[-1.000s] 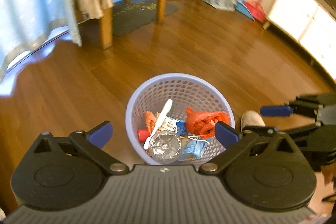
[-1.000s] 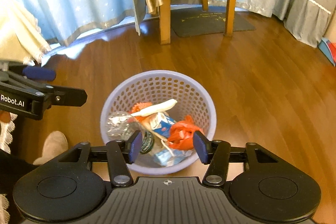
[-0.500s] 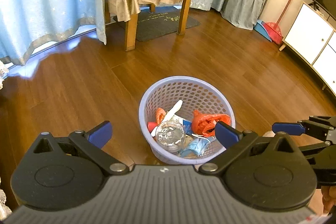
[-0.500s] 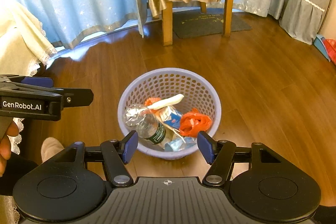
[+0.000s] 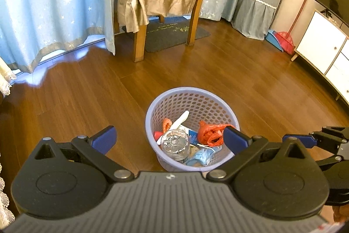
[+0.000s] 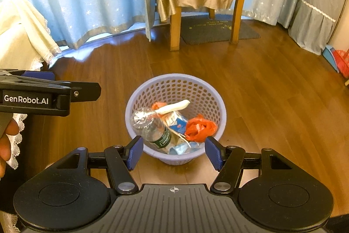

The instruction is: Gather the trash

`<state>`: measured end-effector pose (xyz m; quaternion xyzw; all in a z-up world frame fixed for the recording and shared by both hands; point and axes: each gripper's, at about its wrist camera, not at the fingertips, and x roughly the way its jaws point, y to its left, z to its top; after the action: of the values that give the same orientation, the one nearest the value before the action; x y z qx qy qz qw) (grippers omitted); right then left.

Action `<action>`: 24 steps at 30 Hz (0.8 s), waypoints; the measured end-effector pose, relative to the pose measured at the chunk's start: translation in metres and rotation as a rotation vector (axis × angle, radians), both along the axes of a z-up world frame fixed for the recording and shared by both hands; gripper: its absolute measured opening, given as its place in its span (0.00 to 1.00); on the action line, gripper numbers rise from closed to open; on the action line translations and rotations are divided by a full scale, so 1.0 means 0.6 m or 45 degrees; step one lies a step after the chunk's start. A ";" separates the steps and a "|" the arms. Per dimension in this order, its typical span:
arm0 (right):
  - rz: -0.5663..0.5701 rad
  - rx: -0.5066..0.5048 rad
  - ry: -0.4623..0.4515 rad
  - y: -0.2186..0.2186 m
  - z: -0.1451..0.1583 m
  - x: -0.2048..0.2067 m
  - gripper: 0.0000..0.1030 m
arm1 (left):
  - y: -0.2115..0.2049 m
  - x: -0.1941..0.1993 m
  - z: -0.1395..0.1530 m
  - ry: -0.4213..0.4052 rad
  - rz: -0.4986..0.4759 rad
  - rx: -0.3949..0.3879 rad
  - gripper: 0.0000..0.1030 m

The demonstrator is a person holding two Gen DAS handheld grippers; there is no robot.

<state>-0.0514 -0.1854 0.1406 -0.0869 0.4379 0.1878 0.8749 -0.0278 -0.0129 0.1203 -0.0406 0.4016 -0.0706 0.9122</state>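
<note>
Several pieces of trash are already gathered in the lavender perforated basket (image 6: 175, 88), which stands on the wooden floor (image 6: 272, 106) just ahead of and below both grippers: a crushed clear plastic bottle (image 6: 152, 126), an orange plastic bag (image 6: 199, 127), a white stick-like wrapper (image 6: 174, 106), a small blue-and-white carton (image 6: 177, 122) and a light blue face mask (image 5: 201, 155). No loose litter is seen on the visible floor around the basket, so the collecting is judged to be at or near its end; what lies outside the views cannot be told.

The left gripper (image 5: 166, 139) is held above the basket's near rim, pitched downward, its jaws spread wide with nothing between the pads. The right gripper (image 6: 173, 153) is likewise tilted down over the basket, released and empty. In the right wrist view a person's hand (image 6: 6, 143) is seen on the left gripper's handle, off to that gripper's left.
</note>
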 end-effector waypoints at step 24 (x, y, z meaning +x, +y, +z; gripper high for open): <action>-0.054 0.003 0.086 -0.014 -0.035 0.010 0.58 | 0.008 -0.027 -0.054 0.037 0.060 -0.073 0.99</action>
<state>-0.0455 -0.1941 0.1196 -0.0703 0.4686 0.1726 0.8635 -0.0442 -0.0079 0.0880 -0.0771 0.4117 -0.0598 0.9061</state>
